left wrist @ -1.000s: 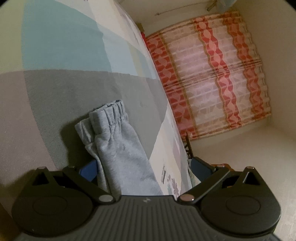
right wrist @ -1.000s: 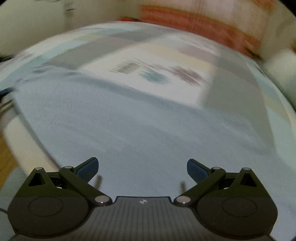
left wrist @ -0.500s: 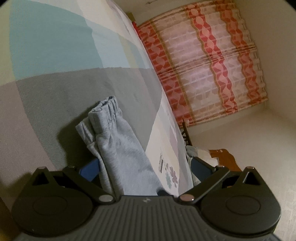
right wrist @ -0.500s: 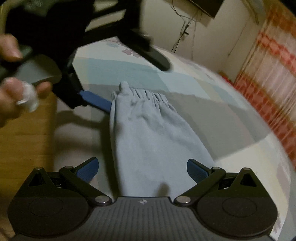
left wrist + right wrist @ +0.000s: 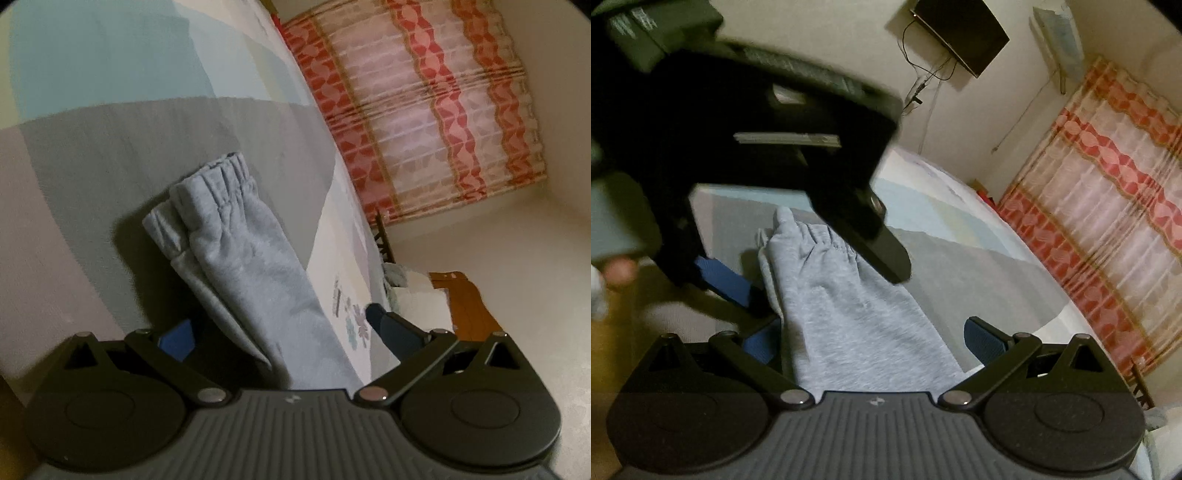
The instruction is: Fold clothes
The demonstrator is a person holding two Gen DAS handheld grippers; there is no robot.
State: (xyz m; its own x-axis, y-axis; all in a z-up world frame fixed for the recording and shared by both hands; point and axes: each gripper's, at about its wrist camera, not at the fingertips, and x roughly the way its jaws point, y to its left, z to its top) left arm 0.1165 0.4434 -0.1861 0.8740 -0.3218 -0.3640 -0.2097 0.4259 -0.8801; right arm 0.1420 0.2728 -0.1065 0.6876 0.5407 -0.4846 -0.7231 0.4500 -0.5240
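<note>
My left gripper (image 5: 277,328) has its jaws spread wide, one blue pad (image 5: 177,338) on each side of the grey pants (image 5: 251,266). The cloth runs straight out ahead between the fingers, and I cannot tell whether it touches either pad. The elastic waistband (image 5: 210,184) is the far end, bunched and folded over, lying on the grey patch of the bedspread (image 5: 110,147). A red-striped curtain (image 5: 424,110) fills the upper right beyond the bed's edge.

My right gripper (image 5: 871,336) is likewise spread wide, with the pants (image 5: 842,314) passing between its fingers and reaching forward to the waistband (image 5: 812,240). Ahead and to its left I see the left gripper (image 5: 738,147), blurred, with a blue pad (image 5: 720,275) just beside the cloth's left edge. A hand (image 5: 613,273) shows at far left. A dark screen (image 5: 960,33) hangs on the wall above.
</note>
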